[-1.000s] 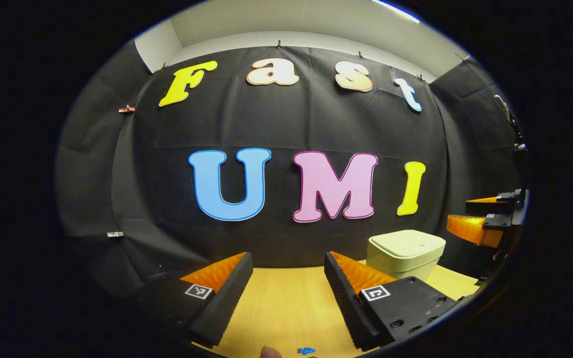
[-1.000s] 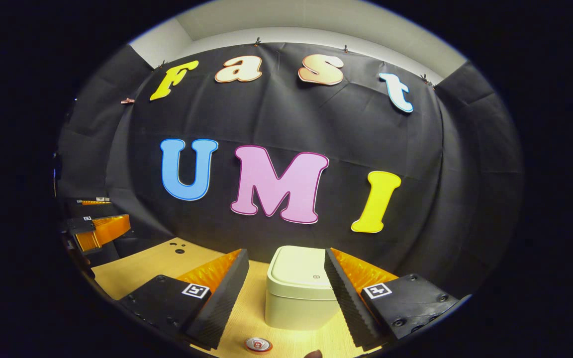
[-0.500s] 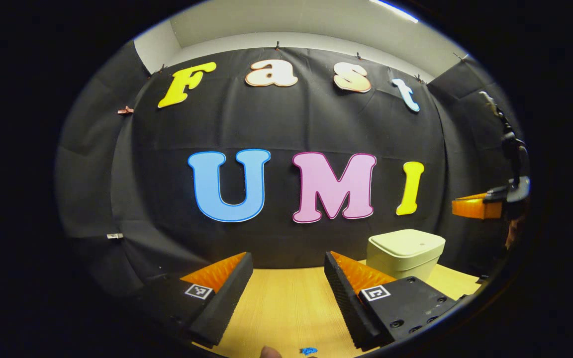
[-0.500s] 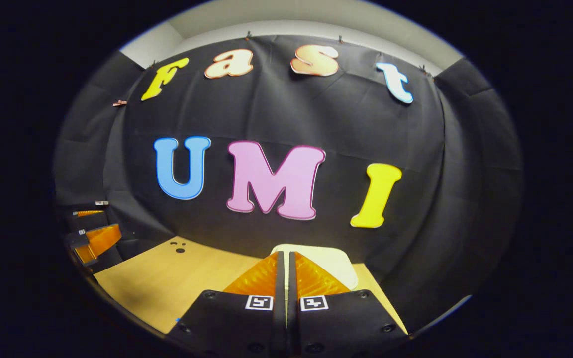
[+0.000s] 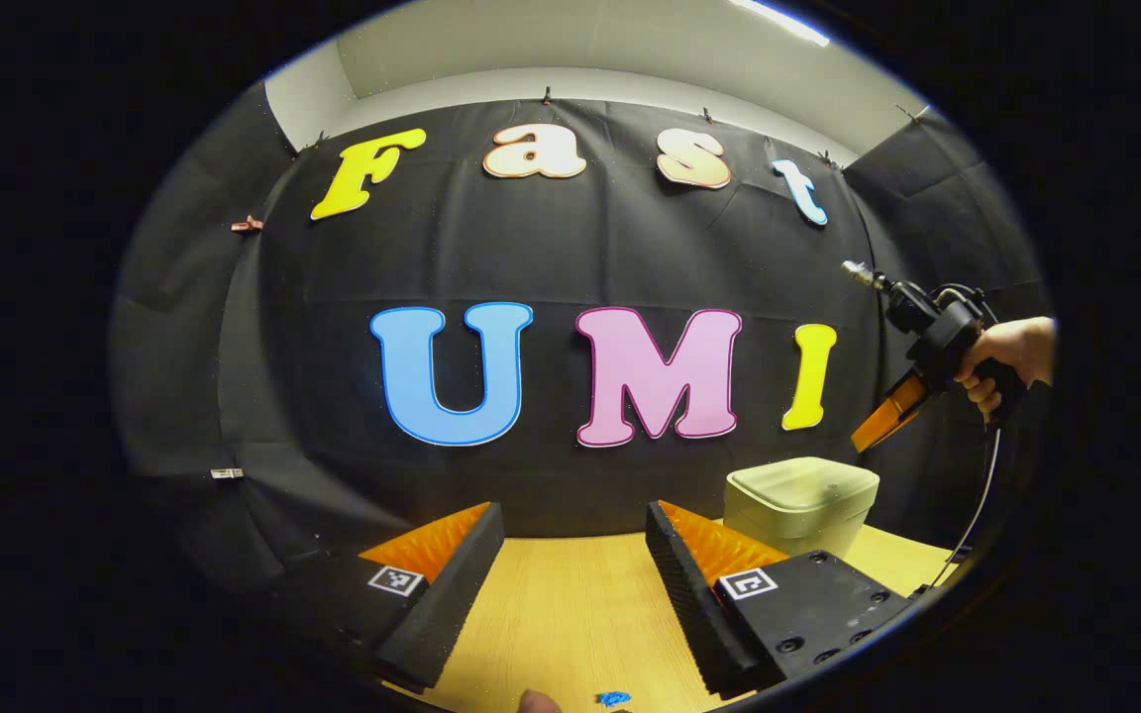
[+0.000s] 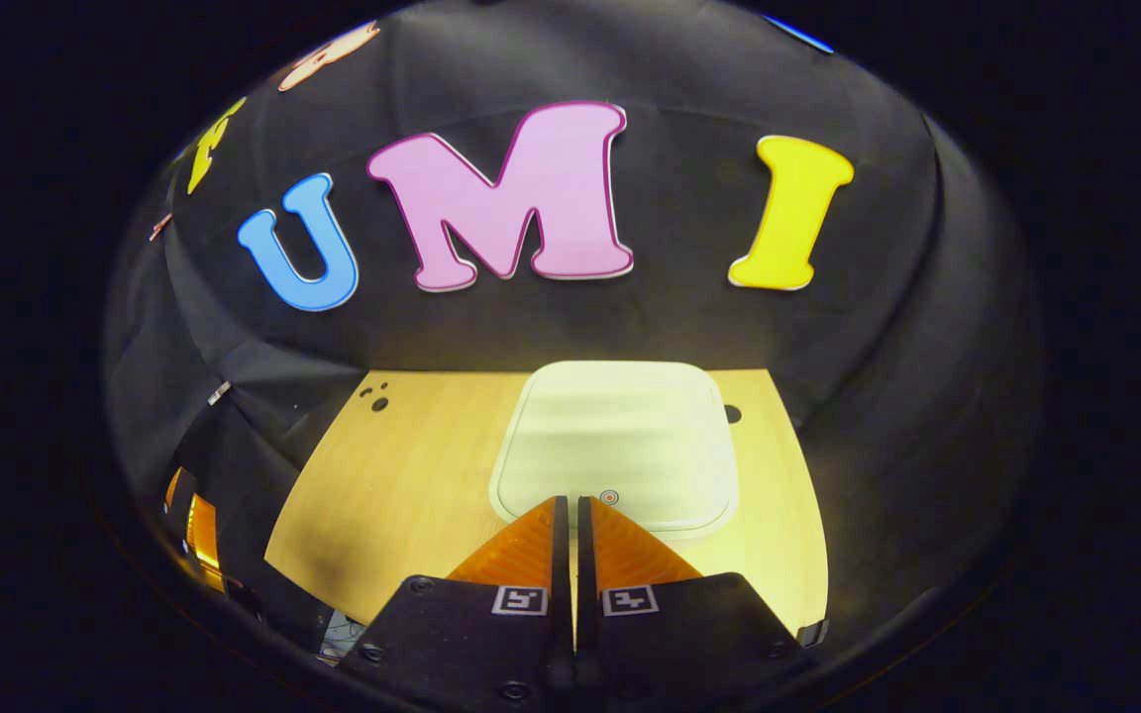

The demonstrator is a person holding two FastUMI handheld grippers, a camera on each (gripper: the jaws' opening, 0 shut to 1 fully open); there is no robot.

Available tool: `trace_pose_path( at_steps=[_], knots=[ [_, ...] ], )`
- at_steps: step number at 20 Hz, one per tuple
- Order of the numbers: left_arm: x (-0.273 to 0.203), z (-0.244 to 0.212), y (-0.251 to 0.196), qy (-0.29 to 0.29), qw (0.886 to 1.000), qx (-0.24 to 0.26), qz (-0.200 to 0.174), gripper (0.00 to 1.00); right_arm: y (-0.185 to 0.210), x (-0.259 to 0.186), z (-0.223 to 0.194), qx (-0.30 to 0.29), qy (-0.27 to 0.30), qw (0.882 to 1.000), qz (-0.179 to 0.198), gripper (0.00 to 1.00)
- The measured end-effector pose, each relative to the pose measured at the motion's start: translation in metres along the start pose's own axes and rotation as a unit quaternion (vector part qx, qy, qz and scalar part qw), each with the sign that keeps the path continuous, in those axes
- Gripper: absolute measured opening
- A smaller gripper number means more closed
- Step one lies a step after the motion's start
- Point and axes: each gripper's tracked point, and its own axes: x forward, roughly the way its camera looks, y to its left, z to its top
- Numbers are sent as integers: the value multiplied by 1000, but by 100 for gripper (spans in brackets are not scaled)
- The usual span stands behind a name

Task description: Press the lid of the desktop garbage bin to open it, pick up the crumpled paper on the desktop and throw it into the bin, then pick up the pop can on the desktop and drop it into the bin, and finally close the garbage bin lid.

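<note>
The pale cream, rounded-square plastic garbage bin (image 6: 615, 446) stands on the light wood-grain counter (image 6: 412, 475), close to the counter's far edge where the black cloth wall rises behind it. Its lid is down and lies flat on the body. A small round button mark (image 6: 609, 496) sits on the lid near the lid's front edge.

The right tool (image 6: 570, 505) is closed: its two fingers lie side by side with only a thin slit between them, and nothing is held. In the right gripper view the tool points steeply down, its fingertips above the front edge of the lid, just beside the button mark. Whether the tips touch the lid cannot be told. In the left gripper view the same tool (image 5: 873, 431) appears tilted downward above the right side of the bin (image 5: 801, 500), apart from the lid, held by a hand (image 5: 1011, 356) on its dark handle.

The left tool (image 5: 570, 520) is open, its fingers well apart with bare counter (image 5: 570, 614) between them, gripping nothing. It is low over the counter, toward the counter's left side, well apart from the bin. A small blue scrap (image 5: 613, 698) lies on the counter at the near edge, below the left tool.

Two dark holes (image 6: 377, 398) mark the counter's far left area.
</note>
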Motion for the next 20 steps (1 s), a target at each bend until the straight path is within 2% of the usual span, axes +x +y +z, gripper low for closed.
trace_pose_path(
  at_steps=[7, 17, 18, 20],
  knots=[
    [-3, -5, -1, 6, 1000, -3, 3, 93, -16, 41, -2, -3, 48, 999, -14, 5],
    [-2, -15, 0, 20, 1000, -9, 8, 93, -25, 65, -11, -6, 76, 997, -23, 5],
    [-1, -16, 0, 21, 1000, -9, 8, 93, -24, 66, -12, -8, 79, 997, -23, 9],
    [-1, -16, 1, 22, 1000, -9, 8, 93, -23, 70, -16, -9, 84, 996, -22, 5]
  ],
)
